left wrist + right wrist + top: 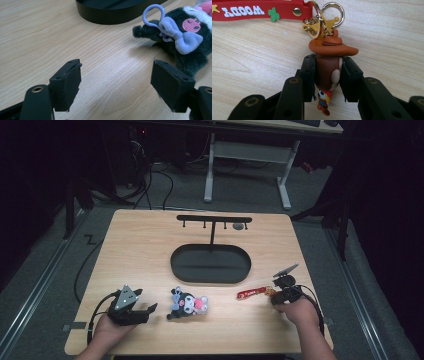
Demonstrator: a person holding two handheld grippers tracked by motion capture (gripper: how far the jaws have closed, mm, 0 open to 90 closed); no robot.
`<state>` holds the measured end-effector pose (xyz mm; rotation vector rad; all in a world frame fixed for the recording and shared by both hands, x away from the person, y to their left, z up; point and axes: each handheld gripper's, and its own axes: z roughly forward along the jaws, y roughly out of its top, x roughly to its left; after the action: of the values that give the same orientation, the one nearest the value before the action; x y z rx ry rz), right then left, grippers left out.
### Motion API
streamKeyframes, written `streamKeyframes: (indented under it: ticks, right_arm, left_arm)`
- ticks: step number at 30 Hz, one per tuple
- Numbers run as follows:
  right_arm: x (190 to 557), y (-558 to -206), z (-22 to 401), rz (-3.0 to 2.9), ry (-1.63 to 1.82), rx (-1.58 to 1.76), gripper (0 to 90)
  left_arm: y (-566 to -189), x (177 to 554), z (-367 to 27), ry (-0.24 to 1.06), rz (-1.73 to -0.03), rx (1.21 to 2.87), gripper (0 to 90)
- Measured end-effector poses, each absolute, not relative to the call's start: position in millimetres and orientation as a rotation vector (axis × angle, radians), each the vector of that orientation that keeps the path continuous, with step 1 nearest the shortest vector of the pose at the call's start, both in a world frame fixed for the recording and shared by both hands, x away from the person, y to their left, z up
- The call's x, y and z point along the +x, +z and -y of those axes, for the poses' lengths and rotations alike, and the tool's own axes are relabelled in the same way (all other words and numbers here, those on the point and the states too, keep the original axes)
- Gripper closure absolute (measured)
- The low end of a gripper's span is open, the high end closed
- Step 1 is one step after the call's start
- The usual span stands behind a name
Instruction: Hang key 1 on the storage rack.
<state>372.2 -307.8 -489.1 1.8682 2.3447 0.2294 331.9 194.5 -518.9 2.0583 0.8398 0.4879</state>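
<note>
right gripper (327, 75) clamped on the cowboy keychain (327, 67) at the table's (140, 250) right front; left gripper (116, 87) wide open, empty, beside the plush (185, 37). grasp made; rack (214, 219) hooks bare, hanging likely remains.

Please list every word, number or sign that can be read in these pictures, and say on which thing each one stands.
"WOODY": white letters on the red strap of the keychain, upside down in the right gripper view, between a yellow star and a green cactus.
Round pink patch on the plush toy: a dark drawing, no readable letters.
No other text is legible.
</note>
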Motion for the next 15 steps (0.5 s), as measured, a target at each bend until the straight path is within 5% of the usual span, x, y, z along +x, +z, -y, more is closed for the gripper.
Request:
streamKeyframes:
  ticks: [15]
  right_arm:
    - [371.0, -468.1, 303.4, -2.391, 0.242, 1.814, 67.7]
  left_arm:
    - [-519.5, 331.8, -194.4, 0.480, -0.835, 2.065, 26.4]
